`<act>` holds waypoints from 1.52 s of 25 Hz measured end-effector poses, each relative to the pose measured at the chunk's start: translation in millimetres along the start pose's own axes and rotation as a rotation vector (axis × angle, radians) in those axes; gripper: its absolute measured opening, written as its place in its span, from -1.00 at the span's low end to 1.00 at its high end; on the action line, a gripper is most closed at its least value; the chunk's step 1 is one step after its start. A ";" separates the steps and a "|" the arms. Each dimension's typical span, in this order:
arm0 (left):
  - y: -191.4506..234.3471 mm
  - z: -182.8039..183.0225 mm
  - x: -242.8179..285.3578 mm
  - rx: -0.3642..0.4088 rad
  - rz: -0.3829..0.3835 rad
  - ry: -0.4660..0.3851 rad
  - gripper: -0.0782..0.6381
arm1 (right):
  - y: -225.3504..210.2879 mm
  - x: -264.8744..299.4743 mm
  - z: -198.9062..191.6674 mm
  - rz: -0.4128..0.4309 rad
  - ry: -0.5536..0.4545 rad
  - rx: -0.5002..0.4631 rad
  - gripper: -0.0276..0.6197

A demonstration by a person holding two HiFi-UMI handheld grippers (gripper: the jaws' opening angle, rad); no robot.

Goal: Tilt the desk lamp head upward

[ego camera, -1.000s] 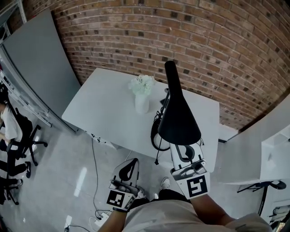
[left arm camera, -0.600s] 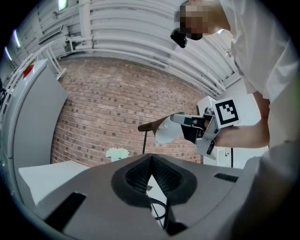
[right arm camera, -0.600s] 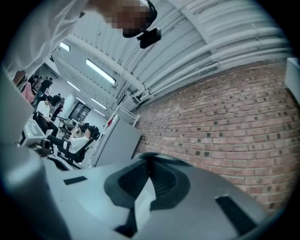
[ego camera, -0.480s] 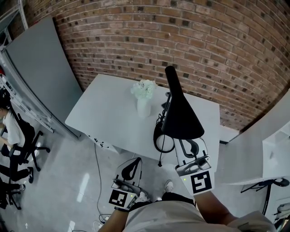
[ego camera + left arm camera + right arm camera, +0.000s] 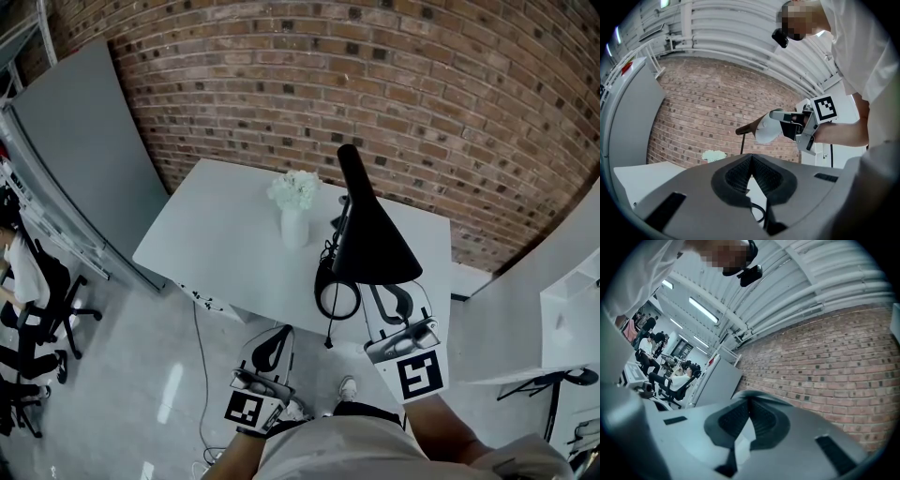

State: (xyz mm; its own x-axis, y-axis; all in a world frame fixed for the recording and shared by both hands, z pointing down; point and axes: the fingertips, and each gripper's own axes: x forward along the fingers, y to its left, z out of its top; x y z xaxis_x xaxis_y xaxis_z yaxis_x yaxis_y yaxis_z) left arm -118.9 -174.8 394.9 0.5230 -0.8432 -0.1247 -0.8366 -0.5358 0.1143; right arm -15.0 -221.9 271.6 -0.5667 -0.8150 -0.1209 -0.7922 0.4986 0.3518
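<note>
One claw (image 5: 392,300) (the right) grips lamp head (image 5: 370,239).

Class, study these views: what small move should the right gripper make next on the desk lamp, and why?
Probably lift the rim a little higher. The right gripper appears clamped on the near rim of the lamp head, whose opening faces downward above the table, so raising that rim should tilt it up. The left gripper hangs shut and empty.
</note>
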 end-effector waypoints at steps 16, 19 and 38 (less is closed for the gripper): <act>-9.4 -10.7 9.6 0.003 -0.009 0.032 -0.77 | 8.6 -19.0 -41.3 0.026 0.043 0.073 -0.86; -13.2 -16.4 13.0 0.000 -0.016 0.045 -0.77 | 14.5 -25.6 -54.6 0.036 0.066 0.101 -0.86; -36.3 -15.4 32.7 0.030 -0.008 0.048 -0.77 | 22.7 -47.9 -64.0 0.137 0.053 0.162 -0.87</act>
State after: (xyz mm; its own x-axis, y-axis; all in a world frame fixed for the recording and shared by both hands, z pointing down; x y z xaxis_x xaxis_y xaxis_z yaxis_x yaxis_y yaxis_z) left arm -68.9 -183.6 401.8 0.5364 -0.8404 -0.0777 -0.8364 -0.5416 0.0840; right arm 8.6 -190.5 344.8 -0.6626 -0.7483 -0.0320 -0.7367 0.6435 0.2078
